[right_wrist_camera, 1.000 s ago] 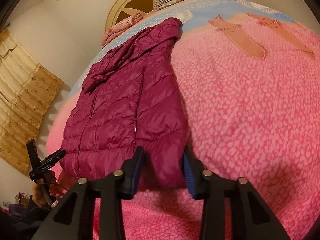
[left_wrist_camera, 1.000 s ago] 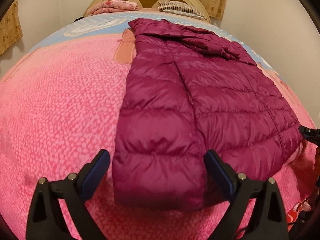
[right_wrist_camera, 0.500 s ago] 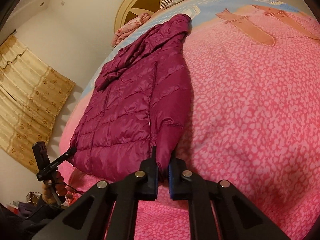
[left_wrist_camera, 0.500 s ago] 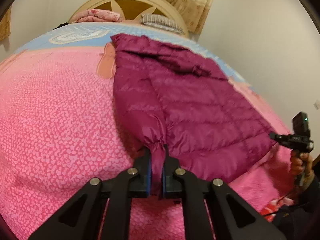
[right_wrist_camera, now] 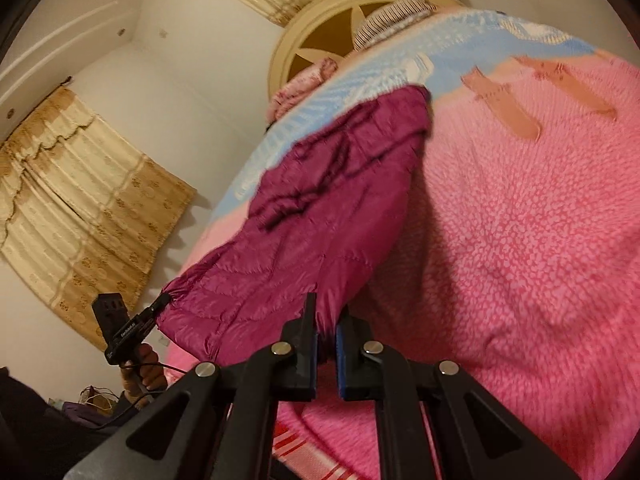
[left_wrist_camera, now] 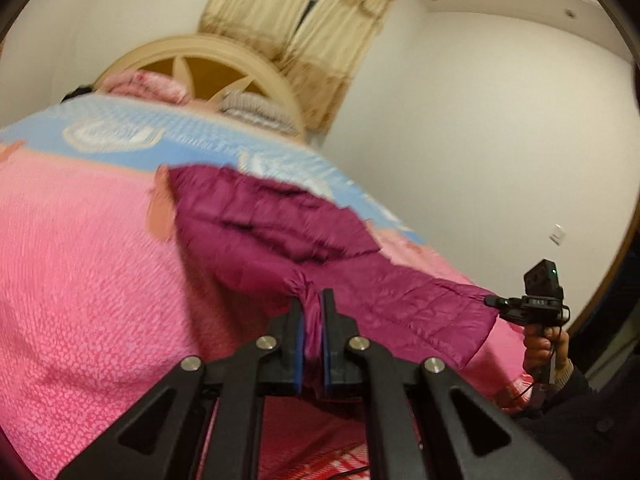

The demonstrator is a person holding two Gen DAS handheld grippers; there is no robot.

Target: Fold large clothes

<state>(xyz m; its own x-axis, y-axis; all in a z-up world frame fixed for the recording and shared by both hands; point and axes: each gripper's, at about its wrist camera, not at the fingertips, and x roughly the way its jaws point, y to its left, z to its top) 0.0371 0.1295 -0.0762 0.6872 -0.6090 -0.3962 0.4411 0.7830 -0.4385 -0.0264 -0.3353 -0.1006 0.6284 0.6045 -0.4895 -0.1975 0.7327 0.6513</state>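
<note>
The left gripper point(left_wrist_camera: 313, 300) is clamped on a bunched corner of the magenta puffer jacket's point(left_wrist_camera: 272, 232) hem, fabric pinched between its blue pads. The right gripper point(right_wrist_camera: 326, 312) is likewise closed tight on the hem's other corner. Between the two grips the lower edge is raised off the pink blanket point(left_wrist_camera: 80, 272), while the jacket's upper part lies on the bed, reaching toward the blue band of bedding point(right_wrist_camera: 460, 48). Pillows point(left_wrist_camera: 256, 110) rest against the cream headboard point(left_wrist_camera: 208, 52). No containers show.
</note>
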